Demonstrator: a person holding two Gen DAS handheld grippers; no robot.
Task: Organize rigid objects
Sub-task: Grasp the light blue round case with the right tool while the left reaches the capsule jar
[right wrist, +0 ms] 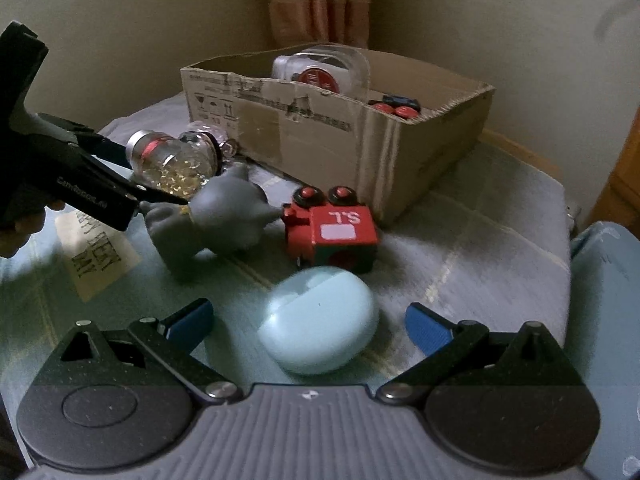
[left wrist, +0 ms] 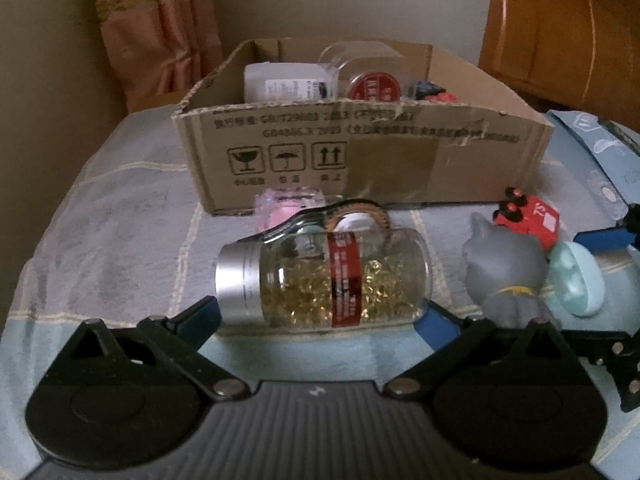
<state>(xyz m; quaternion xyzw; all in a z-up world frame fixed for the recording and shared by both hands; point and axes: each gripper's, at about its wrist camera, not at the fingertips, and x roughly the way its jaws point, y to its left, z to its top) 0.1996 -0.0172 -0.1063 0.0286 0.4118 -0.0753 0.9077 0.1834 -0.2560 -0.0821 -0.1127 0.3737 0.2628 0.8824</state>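
A clear bottle of golden capsules [left wrist: 324, 280] with a silver cap and red label lies on its side on the bedspread. My left gripper [left wrist: 316, 316] stands open around it, one blue finger by the cap and one by the base; the right wrist view shows the same gripper [right wrist: 152, 176] and bottle [right wrist: 172, 160]. My right gripper [right wrist: 310, 324] is open around a pale blue oval case [right wrist: 320, 320], with gaps on both sides. A grey cat figure [right wrist: 224, 216] and a red toy train [right wrist: 332, 232] lie between the case and the open cardboard box [left wrist: 360, 160].
The box holds a white container [left wrist: 284, 86], a clear jar with a red label [left wrist: 368, 80] and a red-and-blue toy [left wrist: 436, 94]. A pink clear item [left wrist: 280, 208] and a strap [left wrist: 352, 210] lie behind the bottle. A wooden headboard [left wrist: 560, 32] stands at right.
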